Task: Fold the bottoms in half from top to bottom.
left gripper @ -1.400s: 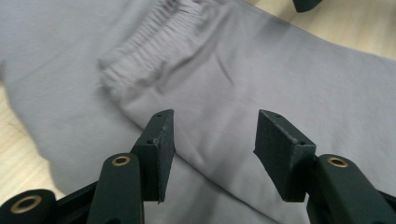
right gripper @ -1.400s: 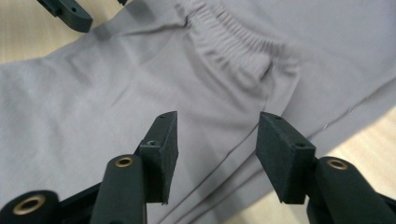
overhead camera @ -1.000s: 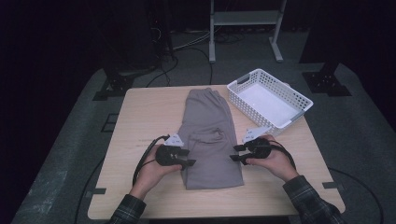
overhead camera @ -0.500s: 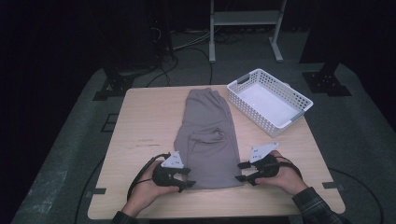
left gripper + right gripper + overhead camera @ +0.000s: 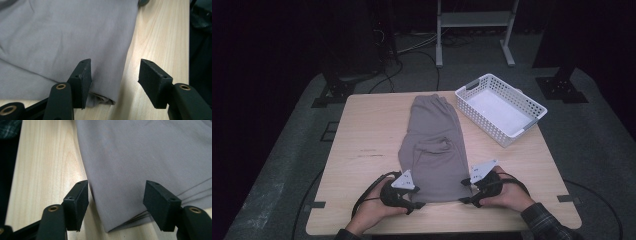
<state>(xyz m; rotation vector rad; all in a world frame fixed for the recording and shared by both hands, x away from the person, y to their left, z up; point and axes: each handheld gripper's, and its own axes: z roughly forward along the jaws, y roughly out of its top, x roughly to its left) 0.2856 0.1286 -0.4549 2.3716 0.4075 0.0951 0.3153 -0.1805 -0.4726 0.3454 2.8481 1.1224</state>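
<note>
- Two hands at the near edge of the tabletop [image 5: 362,135], each holding one black gripper with a trailing cable and a grey three-cornered plate on top.
- Left gripper [image 5: 416,205] low at the near left corner of the grey garment [image 5: 434,145]; jaws apart, just been opening, one pad over the cloth and the other over bare wood, nothing pinched.
- Right gripper [image 5: 466,200] at the near right corner; jaws likewise released and just been opening, the folded corner lying between them without being pressed.
- One garment, folded lengthwise, flat along the middle of the tabletop, near hem by both grippers, far end close to the far edge; several stacked layers visible at the corner in the right gripper view.
- One white perforated basket [image 5: 532,106], set at an angle on the far right, just beside the garment, apart from it.
- One light wooden tabletop, faint marks left of the cloth.
- Beyond: grey carpeted floor, black cables, dark stand feet, one pale metal frame; room behind too dark to read, possibly more equipment.
</note>
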